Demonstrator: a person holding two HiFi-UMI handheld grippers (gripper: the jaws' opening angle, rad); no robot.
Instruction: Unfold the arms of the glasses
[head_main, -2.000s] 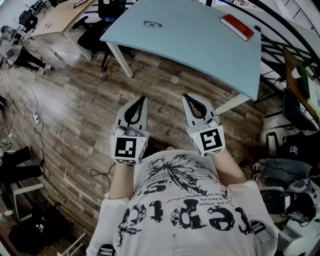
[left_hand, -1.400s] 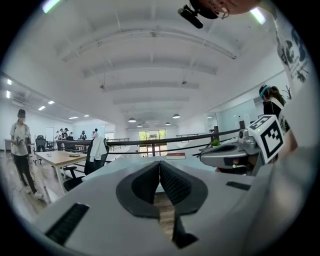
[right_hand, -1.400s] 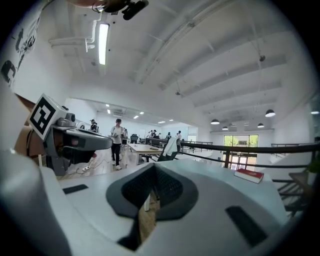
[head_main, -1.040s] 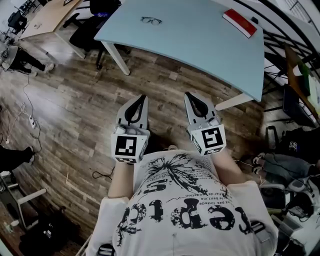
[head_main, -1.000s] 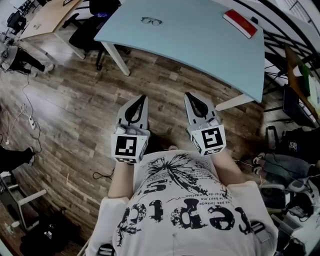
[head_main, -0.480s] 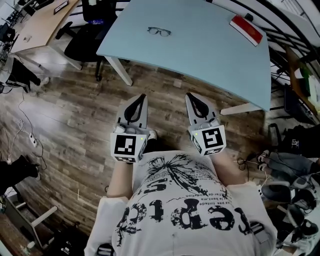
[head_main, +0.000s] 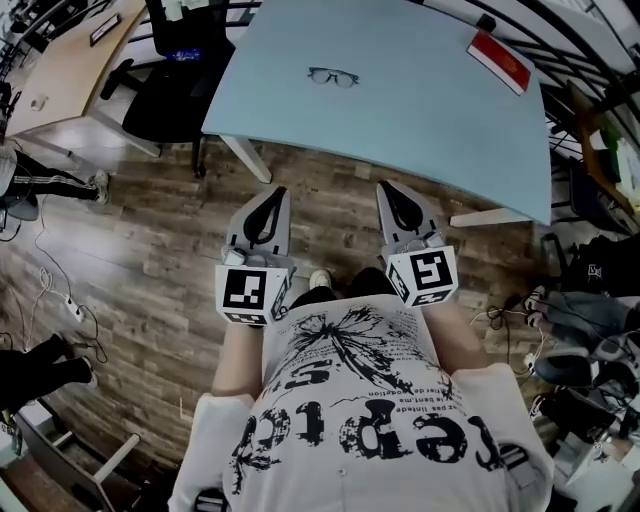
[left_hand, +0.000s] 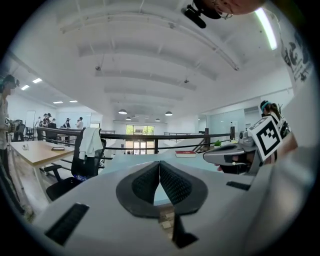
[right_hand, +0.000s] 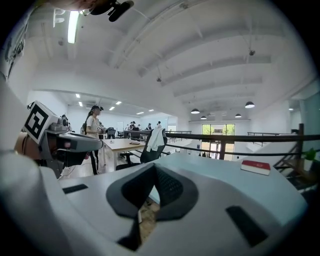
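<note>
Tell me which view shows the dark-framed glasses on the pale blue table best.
The head view: the dark-framed glasses lie in plain sight on the pale blue table. In both gripper views they cannot be made out.

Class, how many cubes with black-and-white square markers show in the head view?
2: one black-and-white marker cube on the left gripper, the other on the right gripper, both short of the pale blue table. None hidden.

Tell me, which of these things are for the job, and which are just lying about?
For the job: glasses on the blue table; left tongs and right tongs, both shut and empty.
Just lying about: red book, black chair, wooden desk.
</note>
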